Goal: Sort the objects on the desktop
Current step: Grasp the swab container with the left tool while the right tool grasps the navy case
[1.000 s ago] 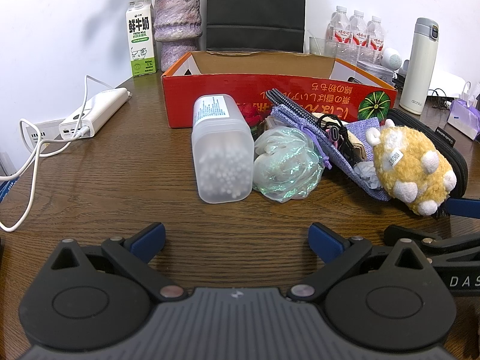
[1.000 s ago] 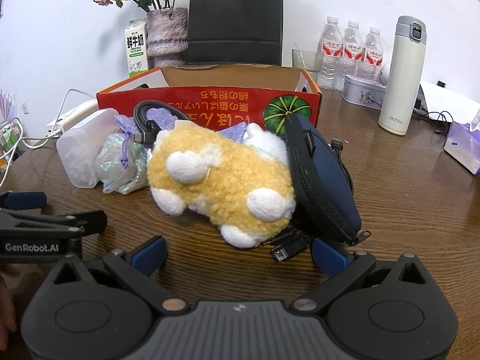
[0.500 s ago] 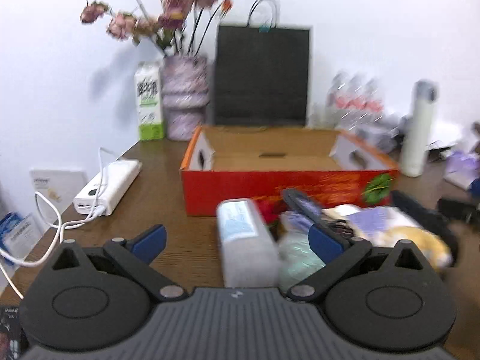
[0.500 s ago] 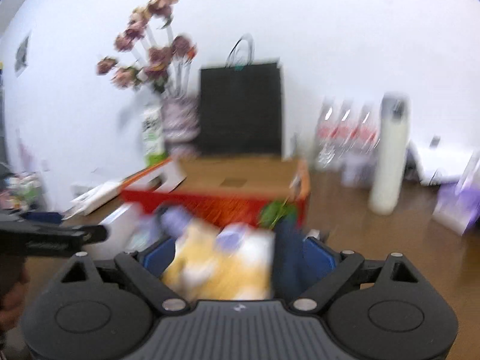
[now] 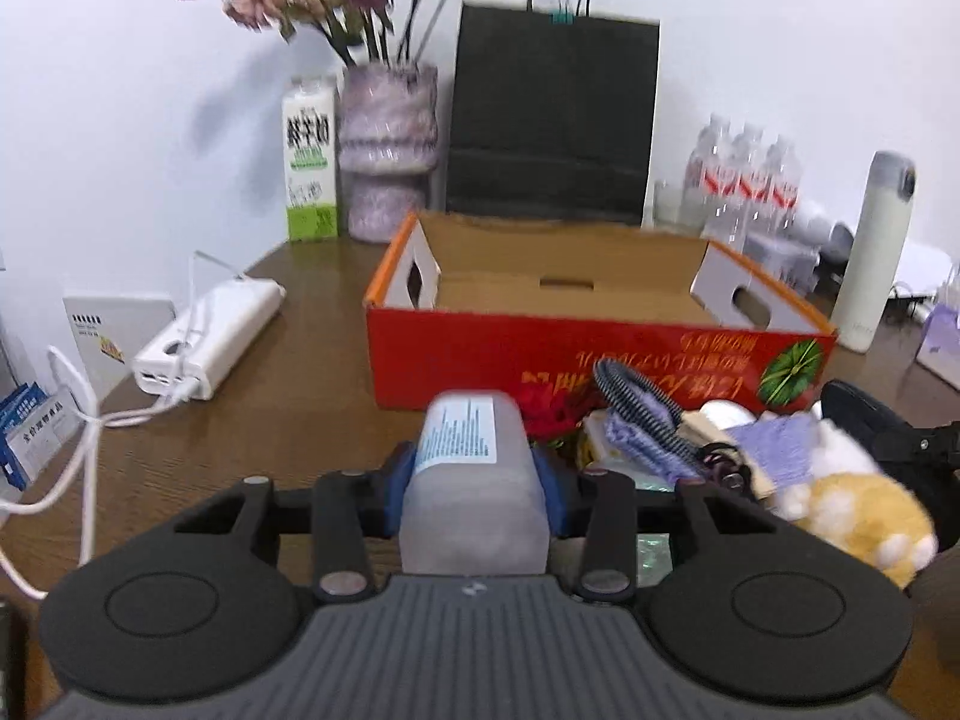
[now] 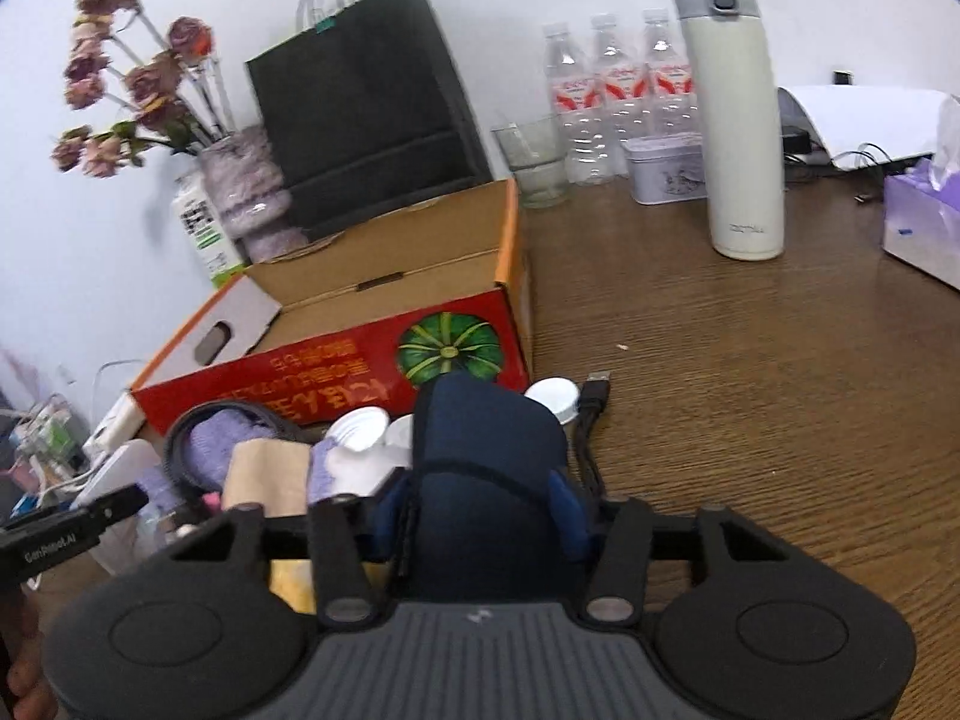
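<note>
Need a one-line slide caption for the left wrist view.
Left gripper closing on the swab jar in front of the empty red box.

Open box (image 5: 600, 300): interior bare, top unobstructed. Its front wall stands directly behind the pile (image 5: 690, 444) of pouches, cable and plush, which crowds the counter (image 6: 750, 360) at the box's foot. Behind the box, the vase (image 5: 387, 156), carton (image 5: 309, 168) and black bag (image 5: 552, 120) close off the rear. Left of the box, bare counter runs up to the power bank (image 5: 210, 342) and its trailing cables. Right of the box, a wide bare stretch reaches the flask (image 6: 738, 120), glass (image 6: 534, 159), tin (image 6: 666, 177) and bottles (image 6: 612, 96).
</note>
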Demonstrator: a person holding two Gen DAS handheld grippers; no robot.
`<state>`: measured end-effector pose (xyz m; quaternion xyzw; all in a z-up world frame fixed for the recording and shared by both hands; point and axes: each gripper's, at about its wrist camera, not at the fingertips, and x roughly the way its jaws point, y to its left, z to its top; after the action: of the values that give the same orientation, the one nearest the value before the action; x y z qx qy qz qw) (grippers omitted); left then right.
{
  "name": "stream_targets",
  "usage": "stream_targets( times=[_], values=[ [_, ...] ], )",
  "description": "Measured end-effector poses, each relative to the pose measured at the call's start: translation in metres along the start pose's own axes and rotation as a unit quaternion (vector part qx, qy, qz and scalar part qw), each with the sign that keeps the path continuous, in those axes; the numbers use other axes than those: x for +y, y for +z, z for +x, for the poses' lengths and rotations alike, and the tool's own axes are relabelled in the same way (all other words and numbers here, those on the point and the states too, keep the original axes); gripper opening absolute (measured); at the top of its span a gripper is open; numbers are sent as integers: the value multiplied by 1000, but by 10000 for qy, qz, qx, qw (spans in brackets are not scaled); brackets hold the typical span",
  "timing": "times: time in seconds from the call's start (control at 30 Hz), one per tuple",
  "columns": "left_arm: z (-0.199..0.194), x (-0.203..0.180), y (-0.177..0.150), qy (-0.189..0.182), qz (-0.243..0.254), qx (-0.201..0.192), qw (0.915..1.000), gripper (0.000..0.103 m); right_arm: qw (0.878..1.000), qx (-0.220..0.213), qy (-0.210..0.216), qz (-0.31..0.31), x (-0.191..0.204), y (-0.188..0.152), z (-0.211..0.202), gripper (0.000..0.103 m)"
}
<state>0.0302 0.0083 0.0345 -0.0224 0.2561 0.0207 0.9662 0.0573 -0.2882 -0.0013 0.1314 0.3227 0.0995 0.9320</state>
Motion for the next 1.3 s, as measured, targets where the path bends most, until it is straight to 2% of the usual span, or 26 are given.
stream_targets(
  times=[0.07,0.23,0.37,0.5,0.63,0.77,0.9,1.03,1.17,1.2,1.27,1.3],
  values=[
    [-16,0,0,55,-6,-91,9999,43,9998,-86,-51,-153,5,-1,-11,24],
    [-55,1,-7,102,-18,-241,9997,43,9996,-178,-156,-125,-1,-3,-32,19],
    [-75,0,-9,-11,91,-321,9994,43,9989,-202,-240,-336,3,-8,-58,18],
    [-84,-2,-5,-18,82,-466,9989,43,9980,-412,-54,-472,11,-11,-93,18],
    [-87,5,21,-223,-108,-573,9981,43,9963,-692,292,-414,16,3,-118,18],
    [-70,11,79,-321,-116,-615,9975,43,9948,-704,584,-451,25,30,-110,18],
    [-23,3,146,-55,78,-778,9969,43,9937,-709,724,-483,39,84,-73,18],
    [58,-13,182,393,364,-724,9959,43,9969,-544,445,-363,50,144,7,18],
    [158,-26,193,528,830,-218,9949,43,9996,-68,-203,-184,49,184,113,18],
    [176,-27,192,619,884,-149,9940,43,9990,56,-425,-129,46,189,140,18],
    [211,-28,185,859,968,239,9913,43,9969,262,-743,-91,41,188,178,18],
    [223,-28,182,842,1004,428,9904,43,9956,350,-871,-66,37,186,192,18]
  ],
)
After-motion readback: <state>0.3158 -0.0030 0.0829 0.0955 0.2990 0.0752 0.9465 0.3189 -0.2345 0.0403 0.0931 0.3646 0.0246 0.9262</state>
